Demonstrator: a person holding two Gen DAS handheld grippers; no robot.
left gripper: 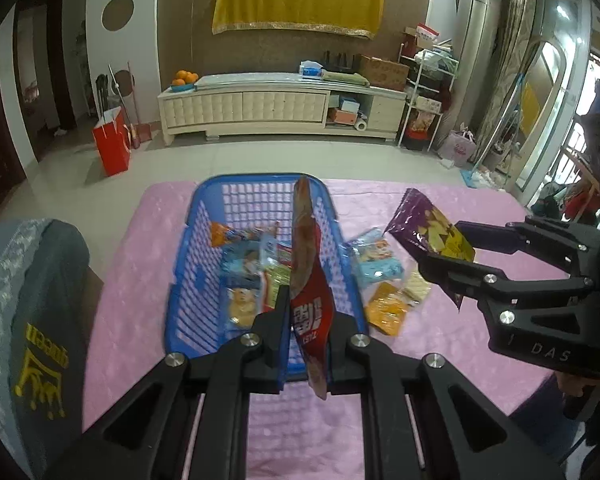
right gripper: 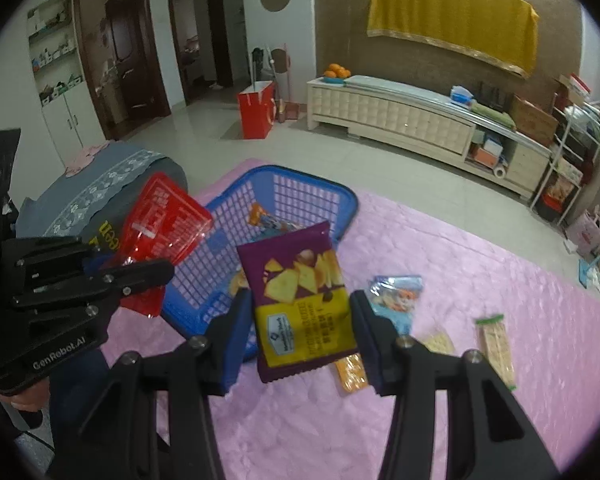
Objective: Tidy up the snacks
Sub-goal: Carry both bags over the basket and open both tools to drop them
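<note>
1. While both packets hang above the pink cloth (right gripper: 480, 264), I have the left gripper (left gripper: 308, 320) pinched tight on a red packet (left gripper: 310, 304), edge-on over the blue basket (left gripper: 204, 216).
2. My right gripper (right gripper: 300, 320) stands half wide, clamping a purple chip bag (right gripper: 300, 292) by its sides, beside the basket.
3. Both look light, crinkly and slippery; I judge the sealed edges the safest hold.
</note>
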